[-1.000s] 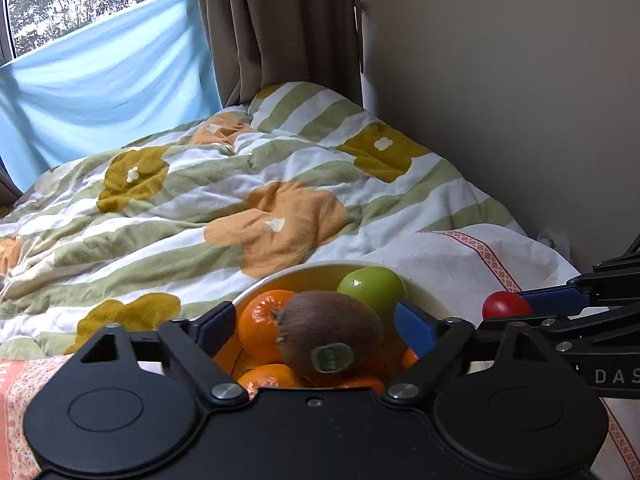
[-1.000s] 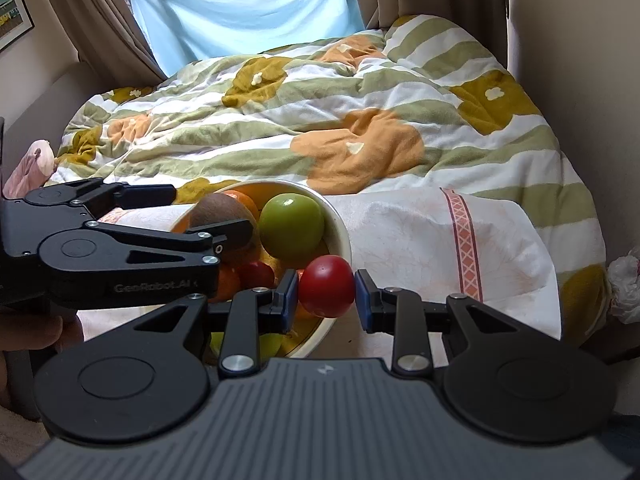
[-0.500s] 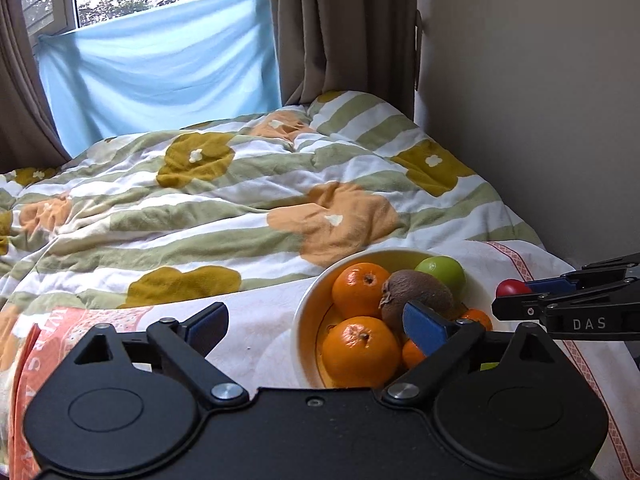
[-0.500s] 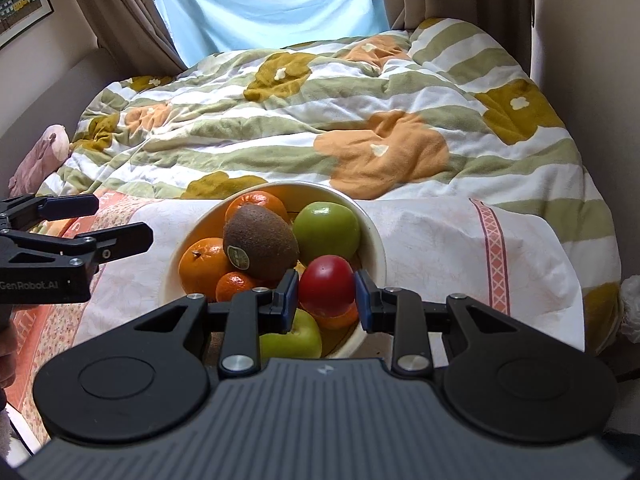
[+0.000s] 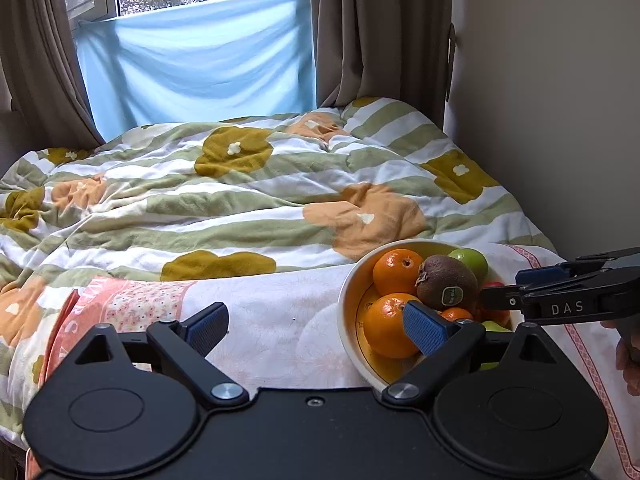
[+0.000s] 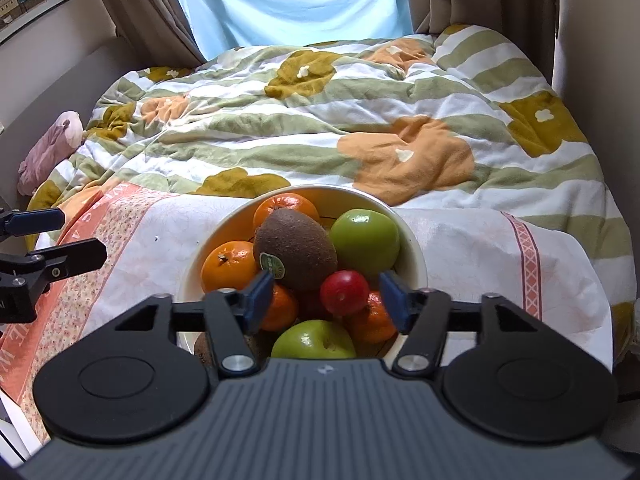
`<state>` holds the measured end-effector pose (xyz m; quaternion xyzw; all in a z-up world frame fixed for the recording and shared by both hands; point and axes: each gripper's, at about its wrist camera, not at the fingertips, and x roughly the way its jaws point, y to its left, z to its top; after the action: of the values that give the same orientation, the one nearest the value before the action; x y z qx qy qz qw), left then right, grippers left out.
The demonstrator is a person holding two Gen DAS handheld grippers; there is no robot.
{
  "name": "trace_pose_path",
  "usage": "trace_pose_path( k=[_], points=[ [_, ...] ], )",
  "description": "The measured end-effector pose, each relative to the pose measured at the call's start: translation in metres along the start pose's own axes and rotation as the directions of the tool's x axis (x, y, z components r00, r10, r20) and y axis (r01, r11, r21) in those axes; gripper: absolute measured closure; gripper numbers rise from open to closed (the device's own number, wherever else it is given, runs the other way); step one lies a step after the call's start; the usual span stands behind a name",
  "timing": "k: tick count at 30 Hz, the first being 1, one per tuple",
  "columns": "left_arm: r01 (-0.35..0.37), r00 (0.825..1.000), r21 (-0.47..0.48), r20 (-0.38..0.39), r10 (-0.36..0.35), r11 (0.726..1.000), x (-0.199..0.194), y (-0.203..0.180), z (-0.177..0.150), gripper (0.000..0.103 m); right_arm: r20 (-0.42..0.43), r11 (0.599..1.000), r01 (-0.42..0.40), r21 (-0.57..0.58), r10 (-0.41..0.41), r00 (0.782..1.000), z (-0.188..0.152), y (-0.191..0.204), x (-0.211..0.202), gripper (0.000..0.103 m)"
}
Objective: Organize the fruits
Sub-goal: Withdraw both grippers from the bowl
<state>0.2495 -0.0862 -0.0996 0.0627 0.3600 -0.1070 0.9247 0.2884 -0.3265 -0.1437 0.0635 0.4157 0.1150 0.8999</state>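
A cream bowl on a white cloth holds oranges, a brown kiwi with a sticker, two green apples and a small red fruit. My right gripper is open over the bowl's near side; the red fruit lies free between its fingers, on the other fruit. My left gripper is open and empty, left of the bowl, its right finger in front of an orange. The kiwi sits on top.
The bowl stands on a white and pink cloth spread over a flowered quilt on a bed. A wall runs along the right. Curtains and a blue sheet are behind. A pink soft toy lies far left.
My right gripper has opened and let the red fruit go into the bowl. My left gripper has drawn back to the left, away from the kiwi, which stays in the bowl.
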Motion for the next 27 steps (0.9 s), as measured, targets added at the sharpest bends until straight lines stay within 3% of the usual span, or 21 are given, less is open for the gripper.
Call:
trace_pose_path(
  k=[2, 8, 13, 27],
  points=[
    [-0.005, 1.000, 0.001, -0.004, 0.005, 1.000, -0.002, -0.001, -0.003, 0.006, 0.002, 1.000, -0.003, -0.016, 0.003, 1.000, -0.002, 0.002, -0.002, 0.000],
    [-0.017, 1.000, -0.013, -0.008, 0.017, 1.000, -0.012, -0.002, -0.009, 0.006, 0.000, 1.000, 0.004, -0.021, -0.004, 1.000, -0.010, 0.004, -0.011, 0.000],
    [-0.014, 1.000, -0.021, 0.024, 0.014, 1.000, -0.033, -0.002, -0.011, 0.007, 0.048, 0.999, 0.025, -0.022, -0.024, 0.999, -0.011, 0.012, -0.035, 0.000],
    [0.039, 0.983, -0.018, 0.181, -0.035, 0.999, -0.139, -0.004, -0.031, 0.007, 0.208, 0.990, 0.132, 0.053, -0.140, 0.968, -0.039, 0.068, -0.170, 0.000]
  ],
)
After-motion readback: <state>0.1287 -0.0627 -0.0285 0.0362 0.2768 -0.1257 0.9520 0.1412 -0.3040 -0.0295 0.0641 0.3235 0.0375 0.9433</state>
